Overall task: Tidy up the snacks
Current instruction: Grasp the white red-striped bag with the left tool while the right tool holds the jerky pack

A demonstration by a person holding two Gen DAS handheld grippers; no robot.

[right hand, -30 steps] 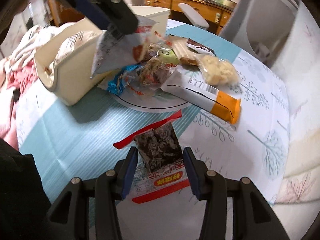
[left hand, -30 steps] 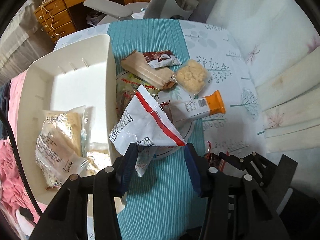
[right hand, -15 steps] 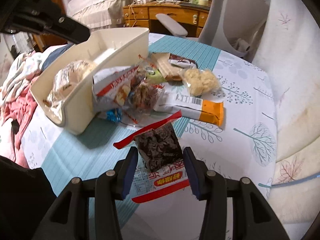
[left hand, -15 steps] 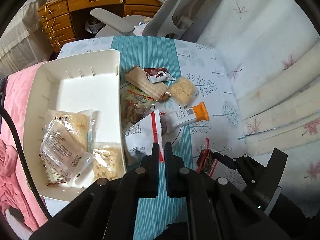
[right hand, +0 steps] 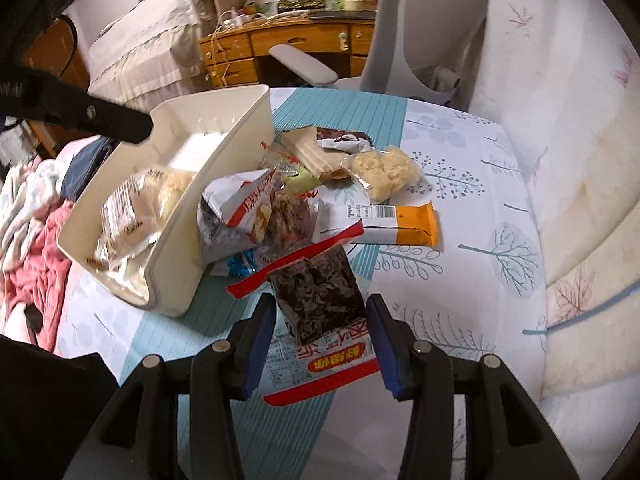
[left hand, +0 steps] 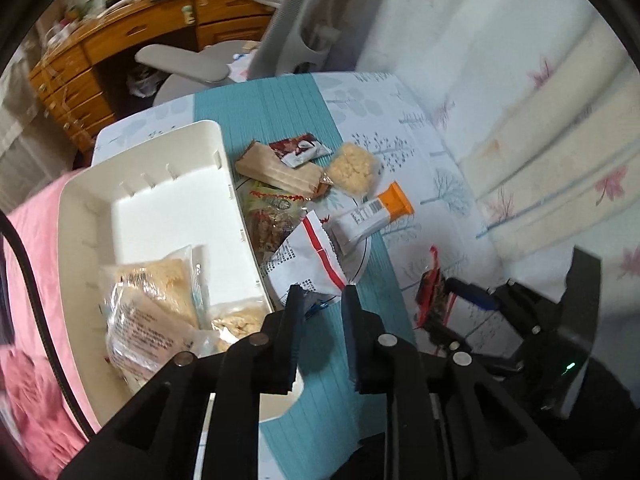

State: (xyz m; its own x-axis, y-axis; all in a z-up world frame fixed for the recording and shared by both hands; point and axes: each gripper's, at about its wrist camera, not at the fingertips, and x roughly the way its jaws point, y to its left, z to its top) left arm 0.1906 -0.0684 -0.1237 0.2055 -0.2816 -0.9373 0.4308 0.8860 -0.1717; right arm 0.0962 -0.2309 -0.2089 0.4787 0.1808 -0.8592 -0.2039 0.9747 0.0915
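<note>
Right tongs point(right hand: 320, 316) clamped on dark snack packet point(right hand: 316, 300), lifted above counter point(right hand: 460, 280). Left tongs point(left hand: 319, 300) just reopened slightly, empty. Next: carry packet into white bin point(right hand: 224, 152).

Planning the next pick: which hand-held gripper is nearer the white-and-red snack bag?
Left. The left hand-held gripper hovers right above the white-and-red snack bag; the right hand-held gripper sits farther off, holding a dark packet.

Cream bin point(left hand: 160, 148); teal striped runner point(left hand: 276, 108); orange/white pkt point(right hand: 394, 224); maybe seaweed pkt point(right hand: 320, 300) black/red.
</note>
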